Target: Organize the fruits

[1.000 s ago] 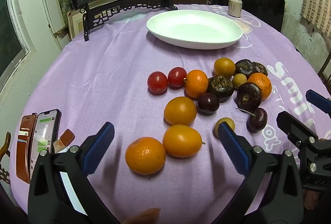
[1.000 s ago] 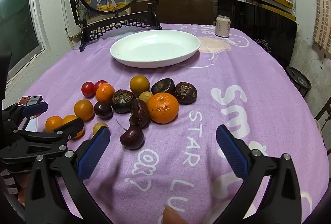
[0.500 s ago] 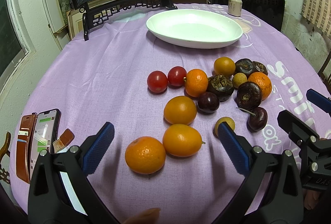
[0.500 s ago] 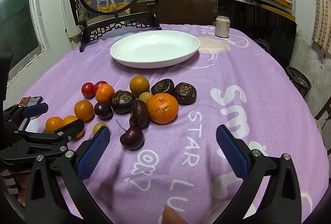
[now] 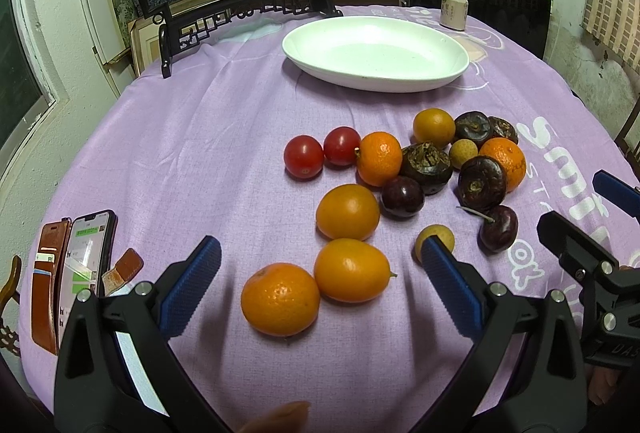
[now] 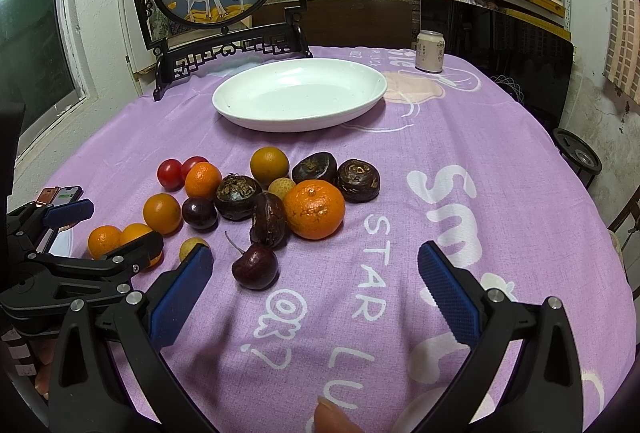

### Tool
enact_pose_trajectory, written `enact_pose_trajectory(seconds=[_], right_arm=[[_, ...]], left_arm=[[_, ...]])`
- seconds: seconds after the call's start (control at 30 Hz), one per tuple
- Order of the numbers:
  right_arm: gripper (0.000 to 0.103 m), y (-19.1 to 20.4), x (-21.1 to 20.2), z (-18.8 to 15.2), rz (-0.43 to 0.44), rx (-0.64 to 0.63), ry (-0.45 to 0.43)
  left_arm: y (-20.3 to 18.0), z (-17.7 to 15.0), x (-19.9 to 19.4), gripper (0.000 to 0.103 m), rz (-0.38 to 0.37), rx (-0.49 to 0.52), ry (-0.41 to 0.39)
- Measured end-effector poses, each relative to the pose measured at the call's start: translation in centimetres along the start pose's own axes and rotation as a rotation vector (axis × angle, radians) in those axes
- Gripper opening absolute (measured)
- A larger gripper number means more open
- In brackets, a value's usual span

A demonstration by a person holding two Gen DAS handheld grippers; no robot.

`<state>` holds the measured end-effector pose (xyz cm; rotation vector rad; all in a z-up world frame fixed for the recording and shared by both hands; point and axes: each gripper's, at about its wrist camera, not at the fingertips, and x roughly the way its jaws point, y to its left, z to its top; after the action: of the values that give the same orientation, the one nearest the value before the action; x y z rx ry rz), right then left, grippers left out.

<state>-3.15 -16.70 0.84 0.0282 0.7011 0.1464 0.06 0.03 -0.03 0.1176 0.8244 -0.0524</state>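
Both grippers are spread wide, holding nothing: left gripper (image 5: 320,277) hovers over the oranges (image 5: 280,299), right gripper (image 6: 316,285) near a cherry (image 6: 255,265). Fruit's piled on the purple cloth (image 6: 500,161), printed "STAR" and "LU". White plate (image 6: 300,95) sits behind. Can (image 6: 430,51) label unreadable.

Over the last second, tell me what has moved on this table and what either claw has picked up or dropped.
Nothing has visibly changed. The left claw and right claw hang open and empty as before, the fruits lie where they were on the purple cloth, and the white plate is still bare.
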Motion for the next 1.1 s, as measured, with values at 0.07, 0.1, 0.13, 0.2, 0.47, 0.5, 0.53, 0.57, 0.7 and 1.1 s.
enact_pose_trajectory(seconds=[0.07,0.1,0.13,0.2,0.47,0.5,0.53,0.57,0.7,1.1], right_arm=[[0.102,0.0,0.0,0.0,0.0,0.0,0.0],[0.102,-0.01,0.0,0.0,0.0,0.0,0.0],[0.102,-0.01,0.0,0.0,0.0,0.0,0.0],[0.102,-0.01,0.0,0.01,0.0,0.0,0.0],[0.102,-0.02,0.01,0.02,0.0,0.0,-0.001],[0.102,-0.02,0.02,0.02,0.0,0.0,0.0],[0.102,-0.02,0.03,0.02,0.0,0.0,0.0],[0.102,-0.02,0.03,0.02,0.0,0.0,0.0],[0.102,-0.03,0.07,0.02,0.0,0.0,0.0],[0.102,0.02,0.15,-0.02,0.0,0.0,0.001]], left_arm=[[0.0,0.0,0.0,0.101,0.0,0.0,0.0],[0.0,0.0,0.0,0.101,0.0,0.0,0.0],[0.0,0.0,0.01,0.101,0.0,0.0,0.0],[0.0,0.01,0.01,0.101,0.0,0.0,0.001],[-0.01,0.01,0.02,0.101,0.0,0.001,0.002],[-0.01,0.01,0.02,0.101,0.0,0.001,0.002],[-0.01,0.02,0.02,0.101,0.0,0.001,0.002],[-0.01,0.02,0.02,0.101,0.0,0.001,0.002],[-0.01,0.02,0.03,0.101,0.0,0.001,0.003],[-0.16,-0.58,0.37,0.101,-0.001,0.003,0.007]])
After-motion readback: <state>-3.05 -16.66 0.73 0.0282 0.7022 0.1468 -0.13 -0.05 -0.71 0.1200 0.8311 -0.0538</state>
